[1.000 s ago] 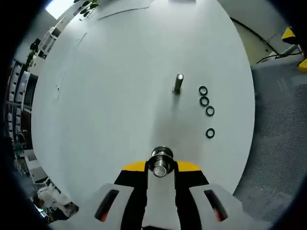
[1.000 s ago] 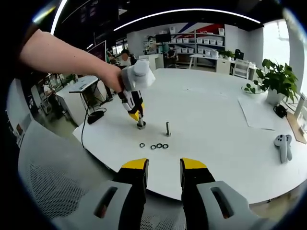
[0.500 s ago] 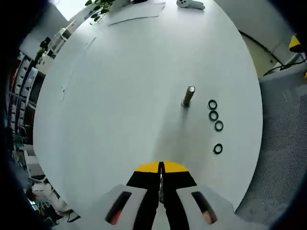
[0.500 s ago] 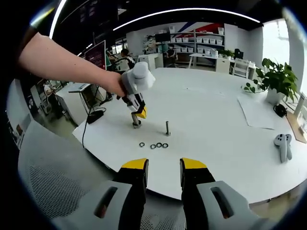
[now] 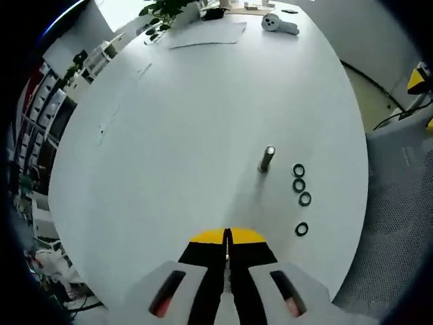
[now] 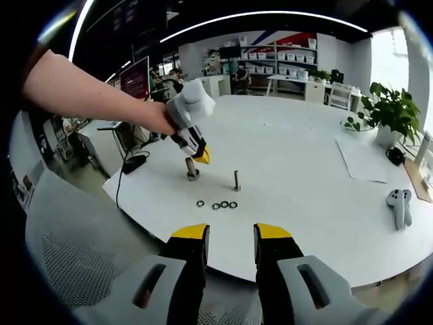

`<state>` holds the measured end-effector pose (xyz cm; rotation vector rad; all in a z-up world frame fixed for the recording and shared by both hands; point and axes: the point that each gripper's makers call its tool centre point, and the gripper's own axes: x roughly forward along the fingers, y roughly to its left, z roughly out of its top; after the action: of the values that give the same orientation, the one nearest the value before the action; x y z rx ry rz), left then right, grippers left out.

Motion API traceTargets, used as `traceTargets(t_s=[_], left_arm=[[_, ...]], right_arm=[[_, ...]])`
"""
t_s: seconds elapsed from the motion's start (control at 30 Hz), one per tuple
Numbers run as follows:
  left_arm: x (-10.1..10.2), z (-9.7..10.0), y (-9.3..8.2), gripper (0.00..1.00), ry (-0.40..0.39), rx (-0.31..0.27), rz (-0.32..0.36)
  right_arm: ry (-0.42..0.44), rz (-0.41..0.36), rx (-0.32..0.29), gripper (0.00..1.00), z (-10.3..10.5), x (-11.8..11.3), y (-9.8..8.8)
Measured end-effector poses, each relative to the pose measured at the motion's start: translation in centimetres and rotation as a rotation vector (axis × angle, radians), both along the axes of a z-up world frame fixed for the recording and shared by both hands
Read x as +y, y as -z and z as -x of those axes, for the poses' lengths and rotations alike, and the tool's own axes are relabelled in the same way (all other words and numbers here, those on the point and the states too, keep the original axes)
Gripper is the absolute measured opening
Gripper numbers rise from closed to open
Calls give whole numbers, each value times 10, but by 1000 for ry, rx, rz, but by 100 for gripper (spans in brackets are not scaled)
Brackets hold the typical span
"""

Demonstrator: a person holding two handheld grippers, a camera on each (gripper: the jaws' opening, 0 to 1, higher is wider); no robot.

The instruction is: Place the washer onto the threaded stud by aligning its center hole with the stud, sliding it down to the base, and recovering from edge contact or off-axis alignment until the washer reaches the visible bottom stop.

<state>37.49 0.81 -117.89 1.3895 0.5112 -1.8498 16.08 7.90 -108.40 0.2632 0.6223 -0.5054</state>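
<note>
washers (image 5: 300, 186) – four small black rings on the counter (image 5: 169, 135) just beside the threaded stud (image 5: 266, 159) | likely light, stiff, slippery – pinch one by its rim | left claw (image 5: 227, 238) closed, empty | right claw (image 6: 231, 237) narrowly parted, empty

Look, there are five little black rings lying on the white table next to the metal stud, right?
Not five, four. The left gripper view shows four black rings lying on the white table next to the metal stud: three in a row and one a little apart.
</note>
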Motion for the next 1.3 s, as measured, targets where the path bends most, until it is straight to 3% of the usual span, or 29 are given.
traceTargets(t_s=[0.33,0.4,0.5,0.6,0.8,0.9,1.03,1.3], left_arm=[[-3,8,-36,0,-116,105,124],[6,25,-48,0,-164,191,147],[8,21,-56,0,-162,175,196],[15,28,-71,0,-183,210,267],[28,24,-78,0,-257,267,316],[41,32,-86,0,-345,372,333],[65,29,-84,3,-370,348,349],[100,15,-84,9,-490,373,375]], right_arm=[[-15,-2,-1,28,-2,2,0],[-19,-1,0,28,-2,3,0],[-23,0,0,28,-3,3,0],[-28,1,-2,28,-3,3,0],[-52,-4,11,28,-5,8,2],[-57,-4,11,28,-5,8,2],[-69,-4,12,28,-6,10,2],[-82,-6,2,28,-9,12,0]])
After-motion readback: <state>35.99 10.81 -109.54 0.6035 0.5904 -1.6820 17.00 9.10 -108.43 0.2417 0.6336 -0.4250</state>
